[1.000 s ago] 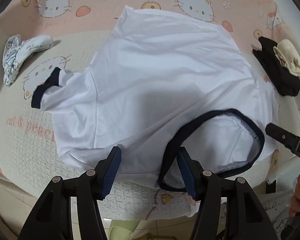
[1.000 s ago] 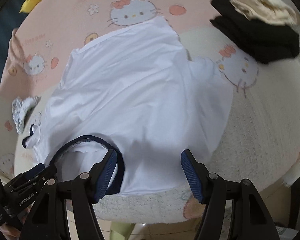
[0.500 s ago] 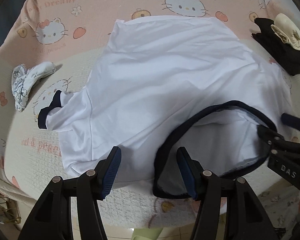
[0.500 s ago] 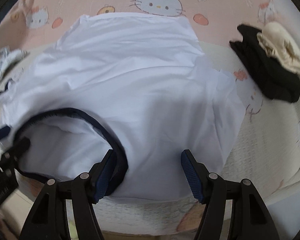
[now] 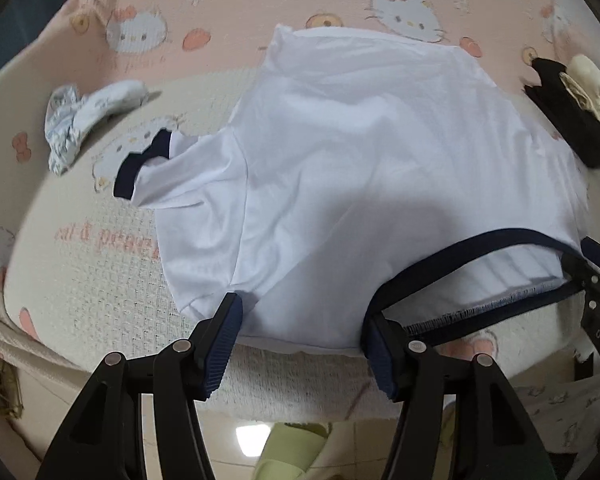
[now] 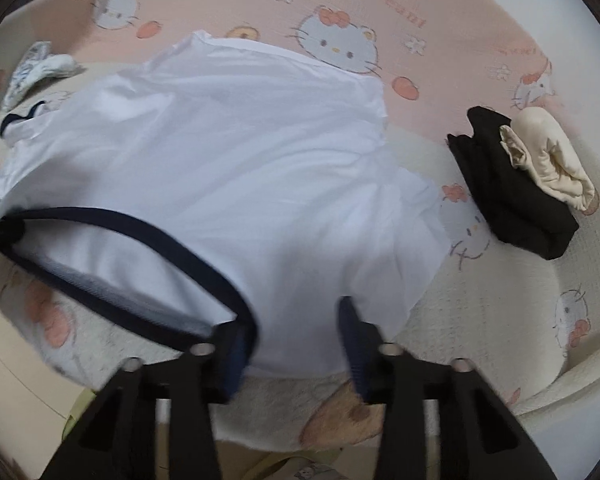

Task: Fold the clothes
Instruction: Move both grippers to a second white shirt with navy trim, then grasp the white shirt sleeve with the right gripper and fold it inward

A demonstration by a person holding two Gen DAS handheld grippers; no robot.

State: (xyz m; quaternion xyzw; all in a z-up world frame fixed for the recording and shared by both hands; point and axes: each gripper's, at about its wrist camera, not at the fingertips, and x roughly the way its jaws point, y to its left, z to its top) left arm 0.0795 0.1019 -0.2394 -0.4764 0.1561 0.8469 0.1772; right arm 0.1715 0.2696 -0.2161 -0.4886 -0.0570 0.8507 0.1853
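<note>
Right gripper (image 6: pixel 296 340) jaws just narrowed around white T-shirt (image 6: pixel 228 160) shoulder hem, grip unclear, left gripper (image 5: pixel 300 344) open astride other shoulder, shirt flat on cartoon blanket (image 5: pixel 100 280), black-and-cream folded pile (image 6: pixel 520 184) at three o'clock, patterned cloth (image 5: pixel 84 120) at ten o'clock.

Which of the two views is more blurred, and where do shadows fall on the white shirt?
Right wrist view: more blurred, its gripper smeared. Left wrist view: sharper, gripper crisp. In both, a soft shadow darkens the white shirt near the navy collar.
</note>
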